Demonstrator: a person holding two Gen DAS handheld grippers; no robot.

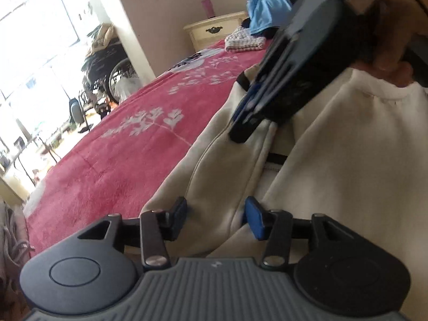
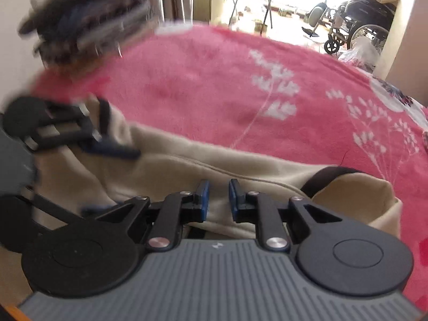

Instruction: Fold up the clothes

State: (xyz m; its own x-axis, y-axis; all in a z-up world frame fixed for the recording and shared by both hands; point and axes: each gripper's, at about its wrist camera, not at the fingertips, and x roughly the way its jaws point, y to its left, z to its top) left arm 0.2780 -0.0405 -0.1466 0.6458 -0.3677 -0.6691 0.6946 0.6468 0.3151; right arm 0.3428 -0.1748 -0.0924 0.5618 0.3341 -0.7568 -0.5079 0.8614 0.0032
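Note:
A cream garment (image 1: 347, 160) with black trim lies on the pink blanket (image 1: 120, 147), its folds bunched toward the near edge. My left gripper (image 1: 216, 220) is open, its blue pads wide apart on either side of a cream fold. My right gripper (image 1: 242, 125), held by a hand (image 1: 388, 61), points down at the garment's upper edge. In the right wrist view the right gripper (image 2: 218, 200) hovers just over the cream garment (image 2: 240, 165) with a narrow gap between its pads. The left gripper (image 2: 104, 136) is motion-blurred at the cloth's left end.
A cream nightstand (image 1: 214, 30) stands at the bed's far end. A blue cloth (image 1: 270, 2) and a checked cloth (image 1: 244, 42) are piled beside it. A wheelchair (image 2: 358, 26) and folding table legs (image 2: 235, 2) stand beyond the bed by a bright window.

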